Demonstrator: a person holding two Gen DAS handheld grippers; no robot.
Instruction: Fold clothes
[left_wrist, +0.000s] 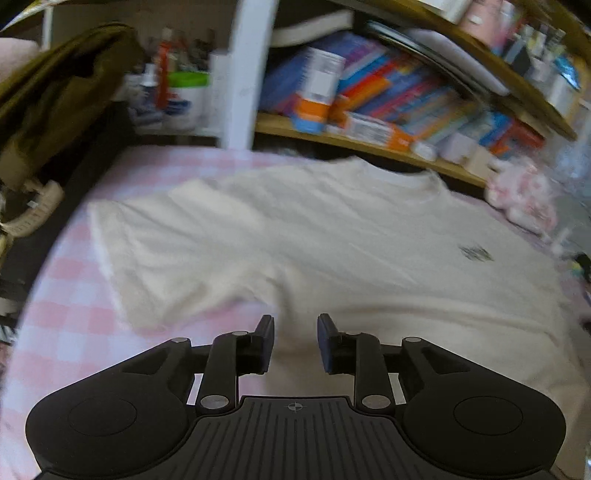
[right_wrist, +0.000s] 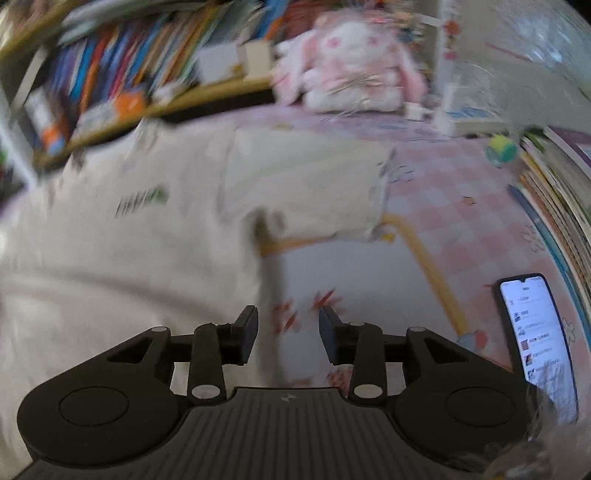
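Left wrist view: cream shirt (left_wrist: 332, 236) lies flat, front up, on the pink checked bed (left_wrist: 74, 302), collar toward the shelf (left_wrist: 369, 144); left gripper (left_wrist: 295, 341) hovers over the side seam below the sleeve, fingers apart, empty. Right wrist view: right gripper (right_wrist: 288, 334) hangs over the shirt's (right_wrist: 129, 251) other edge, fingers apart, empty; phone (right_wrist: 535, 339) lies nearby. Fabric looks light, soft, limp; best pinched at hem and shoulder edges.

Black hand-held gripper (left_wrist: 295, 341), 2 blue-padded fingers (left_wrist: 266, 341), silver screws.
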